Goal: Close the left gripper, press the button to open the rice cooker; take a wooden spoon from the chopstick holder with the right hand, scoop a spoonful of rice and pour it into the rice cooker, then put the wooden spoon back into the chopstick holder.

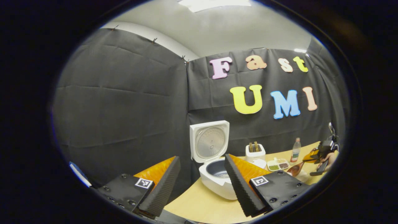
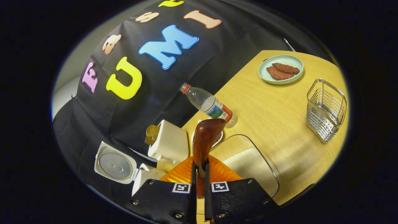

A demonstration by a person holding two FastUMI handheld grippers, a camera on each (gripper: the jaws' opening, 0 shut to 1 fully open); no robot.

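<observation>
The right gripper (image 2: 199,174) pinches the handle of the wooden spoon (image 2: 205,138), whose bowl points forward above the clear rice container (image 2: 248,161) on the desk (image 2: 279,109). Whether the bowl carries rice cannot be told; it shows its rounded back. The left gripper (image 1: 202,180) hangs with its fingers spread, holding nothing, and looks at the rice cooker (image 1: 217,179), lid (image 1: 210,141) up and pot exposed. The chopstick holder (image 2: 326,110) stands empty (a wire basket) well apart to the right, near a plate (image 2: 281,70) of meat.

My judgement of the risks from here:

- The spoon is gripped low on its handle, so it could twist between the fingers when the bowl digs into the rice, and a tilted bowl would spill grains on the desk.
- The way to the cooker passes the bottle (image 2: 211,105), the small dish behind the spoon and the toaster (image 2: 169,143), all crowded close; a low swing could knock the bottle over.
- A pour begun short of the pot's rim would drop rice on the cooker's shell.
- The left gripper sits near the cooker and could get in the right one's way.
</observation>
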